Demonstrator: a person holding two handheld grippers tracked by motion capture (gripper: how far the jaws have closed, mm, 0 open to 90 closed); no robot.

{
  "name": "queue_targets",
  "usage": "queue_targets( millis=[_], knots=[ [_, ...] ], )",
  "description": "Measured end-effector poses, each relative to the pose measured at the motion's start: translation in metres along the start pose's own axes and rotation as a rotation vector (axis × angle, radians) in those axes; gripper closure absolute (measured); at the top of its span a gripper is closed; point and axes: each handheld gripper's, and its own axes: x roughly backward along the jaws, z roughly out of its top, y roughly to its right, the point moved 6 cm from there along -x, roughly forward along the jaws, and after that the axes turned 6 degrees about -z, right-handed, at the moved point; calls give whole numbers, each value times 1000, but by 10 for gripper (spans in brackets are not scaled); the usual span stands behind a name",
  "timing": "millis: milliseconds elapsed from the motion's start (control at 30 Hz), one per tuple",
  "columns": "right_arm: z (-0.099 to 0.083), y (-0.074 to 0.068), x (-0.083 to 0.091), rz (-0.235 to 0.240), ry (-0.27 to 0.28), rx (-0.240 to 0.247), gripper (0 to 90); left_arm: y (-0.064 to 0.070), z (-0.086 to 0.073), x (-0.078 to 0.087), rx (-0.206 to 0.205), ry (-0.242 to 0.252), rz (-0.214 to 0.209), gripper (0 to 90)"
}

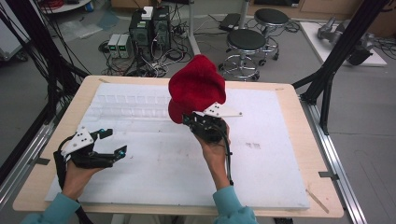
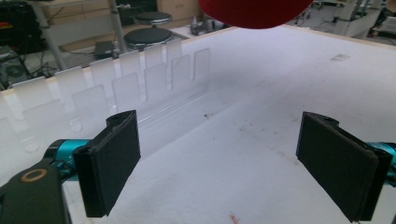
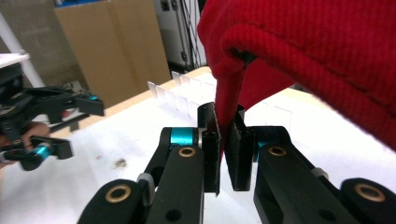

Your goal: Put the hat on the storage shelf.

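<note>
Left claw (image 1: pixel 108 143): low over the near-left part of the worktop (image 1: pixel 289 140), jaws spread wide, nothing between them. The left gripper view looks across bare white sheet between its two pads, toward a clear acrylic divider rack (image 2: pixel 121 84) lying flat on the sheet farther back. Not engaged with the cloth at this point.

Centre: clear acrylic divider rack (image 1: pixel 130 105) on the far-left half of the white sheet. Nothing in or on it that can be made out.

Right of centre: right claw (image 1: pixel 187 119) raised above the worktop, jaws closed on a fold of the red knit cloth (image 1: pixel 196 86). In the right gripper view the pads pinch a narrow hanging edge of the red knit cloth (image 3: pixel 303 56), the bulk bunched above and to the right. The cloth hangs clear of the sheet; no part of it seems to touch the surface. The left claw (image 3: pixel 51 126) shows farther off in that view, open.

Progress, as a judgement: pickup done, cloth fully lifted in a one-sided grasp. Left to do: most likely a second grip by the free claw to spread or fold it, then setting it down. No second hold, no laid-out or folded shape yet. Early to middle stage.
</note>
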Motion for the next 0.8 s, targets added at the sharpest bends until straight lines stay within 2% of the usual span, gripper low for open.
queue_targets(
  millis=[167,200,300,533,800],
  knots=[
    [8,6,-11,-6,-5,4,859,-1,-9,1,10,-11,3,140],
    [10,7,-14,-5,-3,5,859,-2,-14,1,23,-29,6,140],
    [13,9,-20,-11,-13,9,859,-5,-18,4,28,-10,31,140],
    [20,18,-33,-17,-32,3,859,-8,-28,8,40,4,49,140],
    [27,20,-50,-31,-68,20,859,-11,-32,14,41,61,83,140]
  ],
)
